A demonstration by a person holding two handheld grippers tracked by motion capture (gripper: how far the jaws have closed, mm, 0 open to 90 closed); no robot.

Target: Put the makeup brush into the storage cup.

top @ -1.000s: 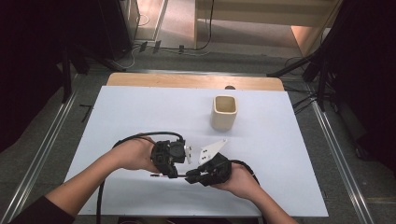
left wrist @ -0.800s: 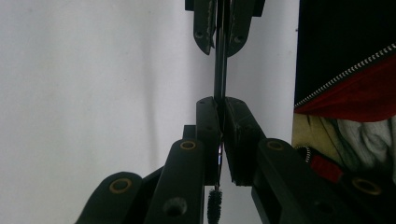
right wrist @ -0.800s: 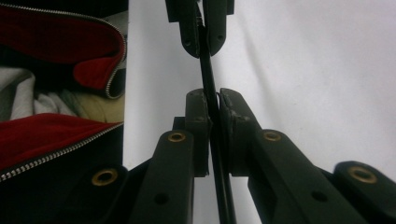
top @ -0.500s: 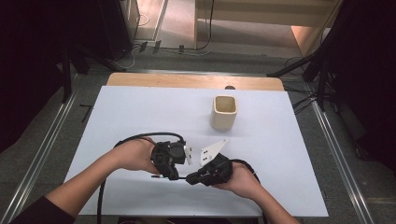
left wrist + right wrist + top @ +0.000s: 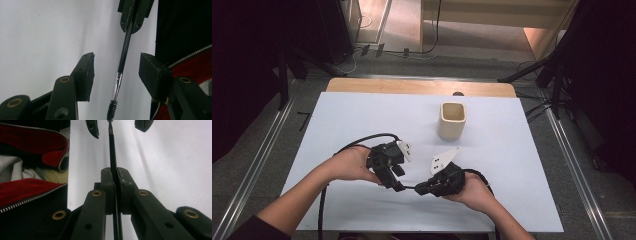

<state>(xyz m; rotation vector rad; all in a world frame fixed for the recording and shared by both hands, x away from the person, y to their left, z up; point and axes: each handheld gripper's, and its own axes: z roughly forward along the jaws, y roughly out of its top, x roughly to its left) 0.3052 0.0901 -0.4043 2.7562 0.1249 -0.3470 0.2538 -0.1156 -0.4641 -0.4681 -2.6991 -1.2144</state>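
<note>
A thin black brush (image 5: 124, 55) with a silver ferrule and a small spiral bristle head (image 5: 112, 110) hangs level above the white table (image 5: 362, 120). My right gripper (image 5: 116, 173) is shut on its handle (image 5: 111, 150). In the high view that gripper (image 5: 419, 189) points left, toward my left gripper (image 5: 398, 185). My left gripper (image 5: 117, 60) has just been opening: its jaws stand apart on either side of the brush, and neither pad touches it. Seen from the right gripper view, the left gripper (image 5: 117, 126) is at the brush's far end.
A beige square cup (image 5: 452, 120) stands upright behind the hands, right of centre. A wooden edge (image 5: 422, 86) runs along the back of the table. The person's dark jacket with red lining and a zipper (image 5: 30, 142) is close to the near edge.
My left gripper's jaws have parted and let go of the brush. Both hands have stayed where they were, and the right gripper still holds the handle.
</note>
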